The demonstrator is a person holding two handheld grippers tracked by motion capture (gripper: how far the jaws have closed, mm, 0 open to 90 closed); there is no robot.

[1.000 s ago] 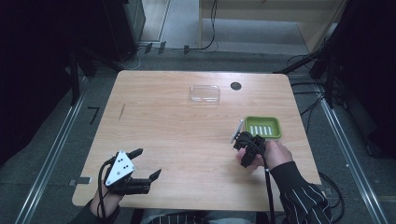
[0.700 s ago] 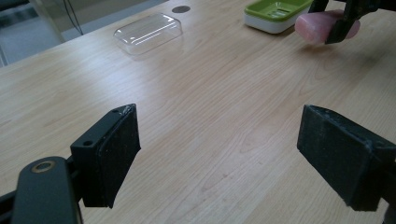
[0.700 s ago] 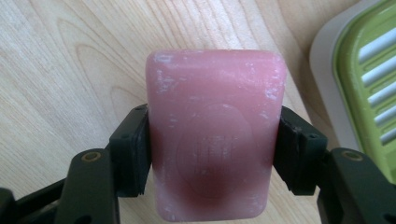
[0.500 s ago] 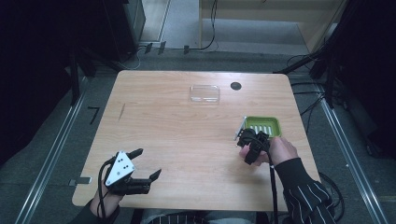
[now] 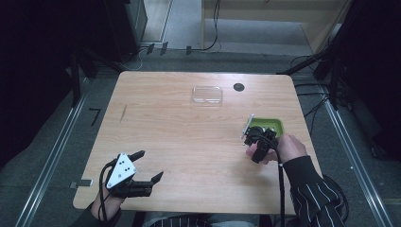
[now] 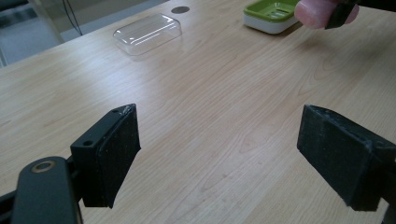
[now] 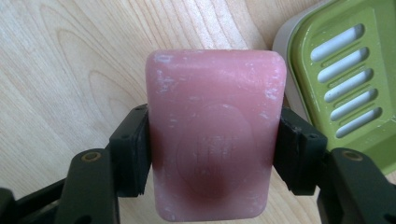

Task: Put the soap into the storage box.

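A pink bar of soap is clamped by its sides in my right gripper, which is shut on it just above the wooden table. The green slotted soap dish lies right beside the bar, on its right. In the high view the right gripper hovers at the near left edge of the green dish. My left gripper rests near the table's front left, jaws wide apart and holding nothing. The left gripper view looks between the open jaws across to the soap and the dish.
A clear plastic lid lies at the far middle of the table, with a small round black hole to its right. Dark equipment and cables surround the table on the floor.
The right gripper with the soap has shifted a little to the right and farther, closer against the green dish. The left gripper has not moved.
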